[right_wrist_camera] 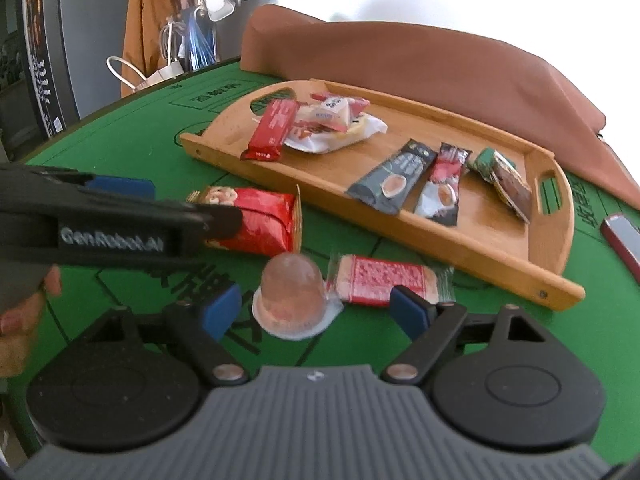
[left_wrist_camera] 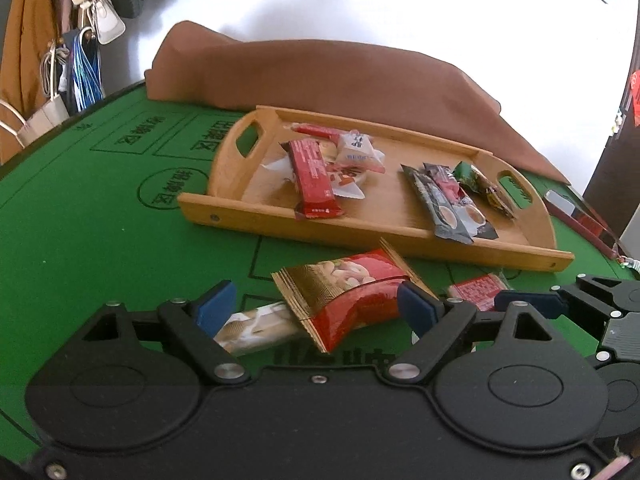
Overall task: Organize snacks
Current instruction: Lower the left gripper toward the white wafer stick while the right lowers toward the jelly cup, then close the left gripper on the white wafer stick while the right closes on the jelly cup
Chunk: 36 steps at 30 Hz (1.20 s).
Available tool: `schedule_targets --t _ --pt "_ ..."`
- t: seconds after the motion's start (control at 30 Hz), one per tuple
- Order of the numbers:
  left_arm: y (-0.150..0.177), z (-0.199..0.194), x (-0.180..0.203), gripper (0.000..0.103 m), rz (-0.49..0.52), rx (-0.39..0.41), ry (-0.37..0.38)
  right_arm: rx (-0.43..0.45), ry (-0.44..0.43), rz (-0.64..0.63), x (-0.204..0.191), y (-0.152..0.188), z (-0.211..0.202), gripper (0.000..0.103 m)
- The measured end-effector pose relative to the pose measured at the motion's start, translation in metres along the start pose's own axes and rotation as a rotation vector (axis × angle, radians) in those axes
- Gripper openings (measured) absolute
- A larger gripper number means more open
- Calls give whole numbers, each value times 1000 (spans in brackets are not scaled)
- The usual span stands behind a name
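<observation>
Left wrist view: the left gripper (left_wrist_camera: pixel 316 306) is seen spread wide, nothing grasped. A red-and-gold snack pack (left_wrist_camera: pixel 348 292) lies between its blue pads on the green table (left_wrist_camera: pixel 100 240), overlapping a beige stick packet (left_wrist_camera: pixel 256 330) shown only here. The wooden tray (left_wrist_camera: pixel 256 216), near the table's far edge, carries further snacks.

Right wrist view: the right gripper (right_wrist_camera: pixel 318 312) is likewise released. A clear jelly cup (right_wrist_camera: pixel 294 296), shown only here, stands between its fingers, touching a red-patterned wafer pack (right_wrist_camera: pixel 384 284). Finger contact cannot be told.
</observation>
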<state>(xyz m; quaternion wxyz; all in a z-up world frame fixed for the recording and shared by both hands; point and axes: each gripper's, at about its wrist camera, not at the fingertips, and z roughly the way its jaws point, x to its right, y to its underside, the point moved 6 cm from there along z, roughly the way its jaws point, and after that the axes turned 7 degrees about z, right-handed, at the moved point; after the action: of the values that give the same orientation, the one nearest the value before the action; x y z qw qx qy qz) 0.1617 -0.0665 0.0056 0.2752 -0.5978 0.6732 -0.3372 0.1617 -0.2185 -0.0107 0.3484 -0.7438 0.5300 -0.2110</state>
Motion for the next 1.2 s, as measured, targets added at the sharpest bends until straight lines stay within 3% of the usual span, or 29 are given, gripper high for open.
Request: schedule_targets --t 0.17,0.23,0.3,0.37,0.47,0.6,1.2 --pt "4 4 -1 82 9 -5 -14 1 -5 -3 -3 -3 4 90" --pt "5 2 0 67 28 1 -16 2 -4 -6 -3 -2 5 90" --pt "7 -2 1 35 43 6 -26 3 -2 -7 -3 -2 5 90" --pt "8 -4 -1 18 57 4 -67 2 -2 -6 -2 -1 4 91" --pt "11 -9 -11 10 22 1 -61 3 4 -12 -2 1 4 91" --pt "13 -14 -22 10 -21 -9 -48 1 11 -16 -2 1 3 91" --pt "18 -22 -25 10 -12 -10 -53 3 -7 0 -6 2 -3 91"
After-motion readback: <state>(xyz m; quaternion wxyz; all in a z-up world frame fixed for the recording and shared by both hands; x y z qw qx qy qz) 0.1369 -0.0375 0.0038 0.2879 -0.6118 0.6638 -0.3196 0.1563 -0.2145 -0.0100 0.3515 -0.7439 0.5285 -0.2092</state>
